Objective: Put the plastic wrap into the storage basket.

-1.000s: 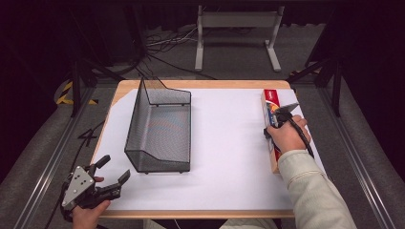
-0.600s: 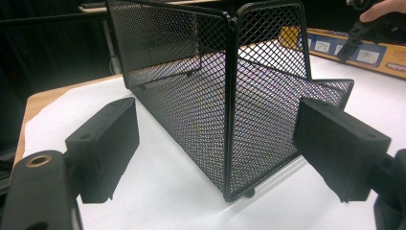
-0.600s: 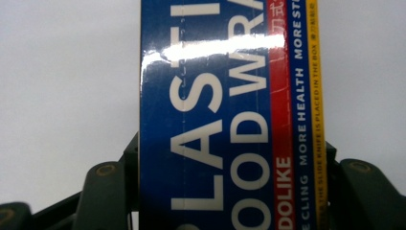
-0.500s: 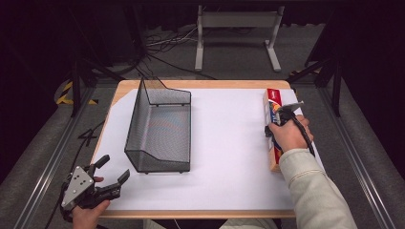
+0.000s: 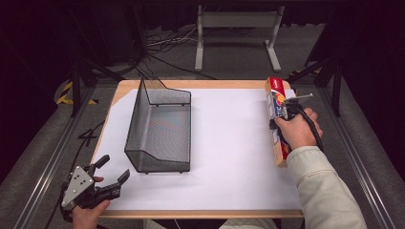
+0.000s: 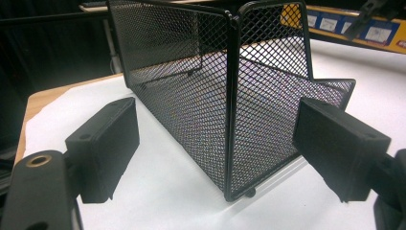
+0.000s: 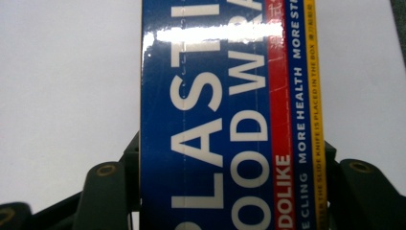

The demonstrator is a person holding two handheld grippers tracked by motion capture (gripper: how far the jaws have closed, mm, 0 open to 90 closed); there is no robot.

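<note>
A long plastic wrap box [image 5: 275, 94], blue, red and yellow, lies lengthwise along the table's right edge. My right gripper [image 5: 283, 109] is shut across its middle, with the hand over it. In the right gripper view the box [image 7: 225, 120] sits between the two jaws of the right gripper [image 7: 232, 167], held just above the white sheet. A black wire mesh basket [image 5: 136, 119] stands left of centre. My left gripper [image 5: 114, 167] rests open at the table's front left corner. In the left gripper view its jaws [image 6: 215, 148] frame the basket's near corner [image 6: 268, 110] without touching it.
A white sheet [image 5: 229, 143] covers most of the wooden tabletop [image 5: 200, 213]. A metal stand [image 5: 236, 19] and cables lie on the floor beyond the far edge. Dark rails run along both sides of the table.
My right hand has risen a little with the box in its grip. The left gripper and the basket have stayed in place.
</note>
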